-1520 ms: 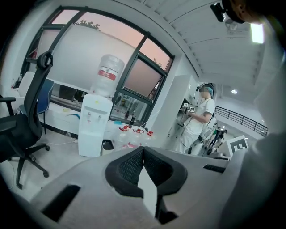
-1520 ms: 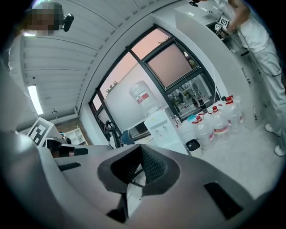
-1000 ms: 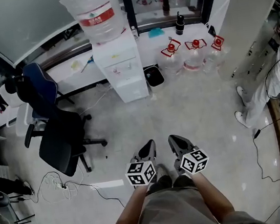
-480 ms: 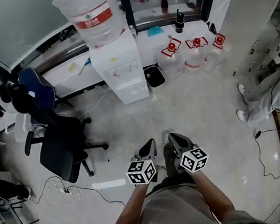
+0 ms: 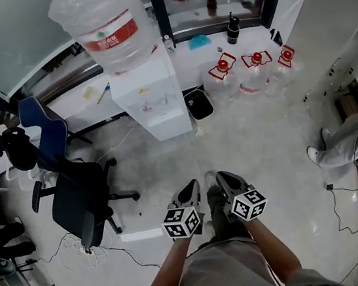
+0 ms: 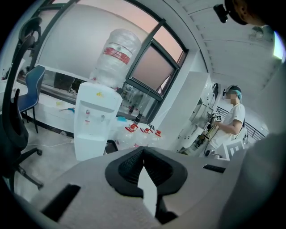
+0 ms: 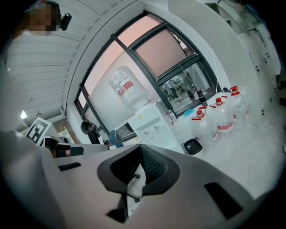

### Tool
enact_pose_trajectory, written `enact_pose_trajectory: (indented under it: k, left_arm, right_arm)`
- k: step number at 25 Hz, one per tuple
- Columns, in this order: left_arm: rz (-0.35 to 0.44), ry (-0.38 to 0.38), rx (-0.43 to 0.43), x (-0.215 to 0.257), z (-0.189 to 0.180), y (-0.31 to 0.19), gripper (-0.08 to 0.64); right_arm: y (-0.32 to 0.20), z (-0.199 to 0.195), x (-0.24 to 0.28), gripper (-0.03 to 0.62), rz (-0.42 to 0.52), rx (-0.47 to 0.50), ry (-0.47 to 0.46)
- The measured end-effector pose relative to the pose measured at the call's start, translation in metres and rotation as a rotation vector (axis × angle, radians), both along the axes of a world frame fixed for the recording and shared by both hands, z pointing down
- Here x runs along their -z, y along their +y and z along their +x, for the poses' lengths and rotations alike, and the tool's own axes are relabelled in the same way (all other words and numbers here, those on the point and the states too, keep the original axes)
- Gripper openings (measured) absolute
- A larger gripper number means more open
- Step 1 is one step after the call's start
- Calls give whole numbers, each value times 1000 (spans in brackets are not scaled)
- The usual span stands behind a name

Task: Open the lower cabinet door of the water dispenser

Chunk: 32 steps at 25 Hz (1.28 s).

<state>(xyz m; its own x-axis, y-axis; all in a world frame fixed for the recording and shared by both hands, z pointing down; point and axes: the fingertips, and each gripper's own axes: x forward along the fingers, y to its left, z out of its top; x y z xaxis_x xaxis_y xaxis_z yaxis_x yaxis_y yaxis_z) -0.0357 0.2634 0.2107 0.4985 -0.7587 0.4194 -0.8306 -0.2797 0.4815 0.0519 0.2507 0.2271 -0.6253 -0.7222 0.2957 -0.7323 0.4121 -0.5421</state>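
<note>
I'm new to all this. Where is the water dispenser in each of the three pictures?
Head view: water dispenser in the upper part, left of centre, seen from above.
Left gripper view: water dispenser left of centre, standing upright.
Right gripper view: water dispenser near the centre, leaning left.
Shared landmark: three red-capped bottles on the floor to its right in every view.

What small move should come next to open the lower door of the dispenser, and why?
Probably step closer to the water dispenser: it stands well away from the left claw and the right claw, both shut and empty, so its lower door seems out of reach.
</note>
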Motion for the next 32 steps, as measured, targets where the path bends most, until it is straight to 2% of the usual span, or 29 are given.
enact_pose_trajectory:
  k: [14,23,29,32]
  left_arm:
    - [-68,-5,-6,-46,21,-124,8]
    - [-128,-40,-3,-58,22,-180,8]
    - [-169,-38,-2,-74,21,-206,8]
    - [-185,-50,-21,-89,19,-214,8]
  right_arm:
    - [-116,13,-47,11,-75,3,-17]
    - [-178,23,-60,11,-128,-1,-29]
    - [-201,20,-76,11,-154,10,-27]
    - [-208,18,-91,11,-172,-16,-37]
